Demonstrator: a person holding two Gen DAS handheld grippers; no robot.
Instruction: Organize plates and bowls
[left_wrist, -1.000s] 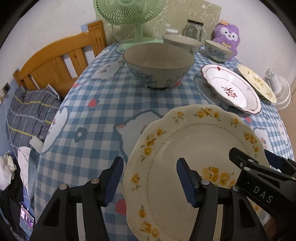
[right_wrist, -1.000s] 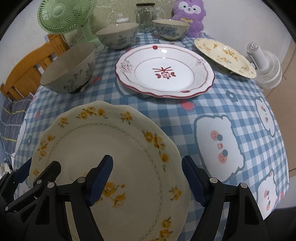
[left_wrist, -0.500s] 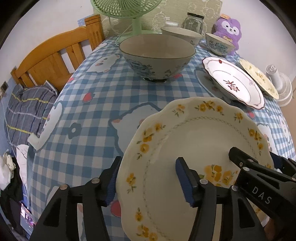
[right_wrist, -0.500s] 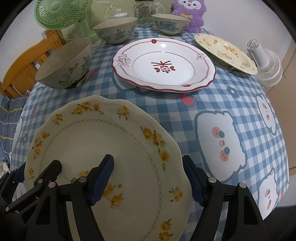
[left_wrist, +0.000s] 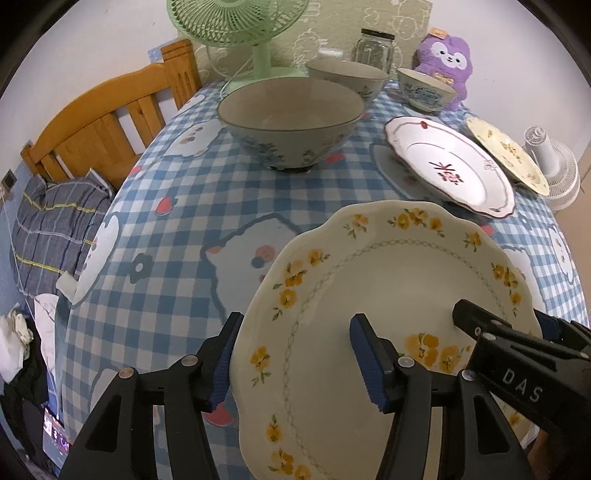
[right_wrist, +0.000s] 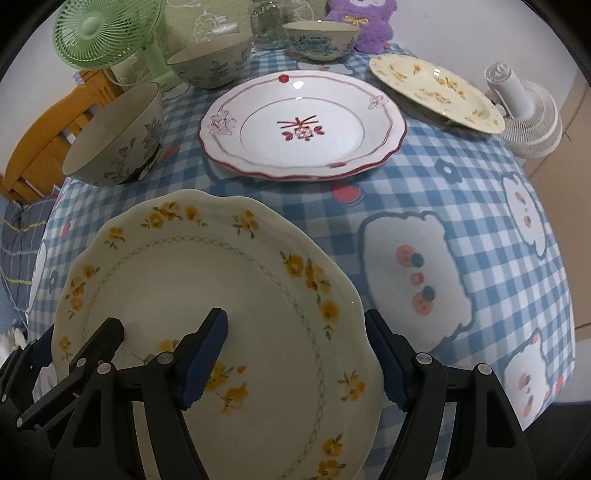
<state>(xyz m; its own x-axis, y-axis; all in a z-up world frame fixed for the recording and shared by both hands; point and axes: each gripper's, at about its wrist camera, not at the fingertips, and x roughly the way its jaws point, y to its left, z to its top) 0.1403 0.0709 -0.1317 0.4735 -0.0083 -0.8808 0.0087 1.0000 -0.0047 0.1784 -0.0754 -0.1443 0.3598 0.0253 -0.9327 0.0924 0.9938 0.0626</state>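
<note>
Both grippers, left (left_wrist: 295, 354) and right (right_wrist: 295, 354), straddle the near yellow plate's (left_wrist: 388, 302) rims, jaws seemingly clamped, apparently lifting it toward its far-right twin (right_wrist: 436, 90).

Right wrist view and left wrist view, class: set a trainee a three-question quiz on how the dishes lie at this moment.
1. True or false: the cream scalloped plate with yellow flowers is stacked on the white plate with a red rim.
2. How many ceramic bowls stand on the blue checked tablecloth? A two, B three, C four.
3. Which gripper straddles the cream plate's right rim?

Key
1. False; they lie apart.
2. B: the large grey floral bowl, the grey bowl behind it and the small blue-patterned bowl.
3. The right gripper.
</note>
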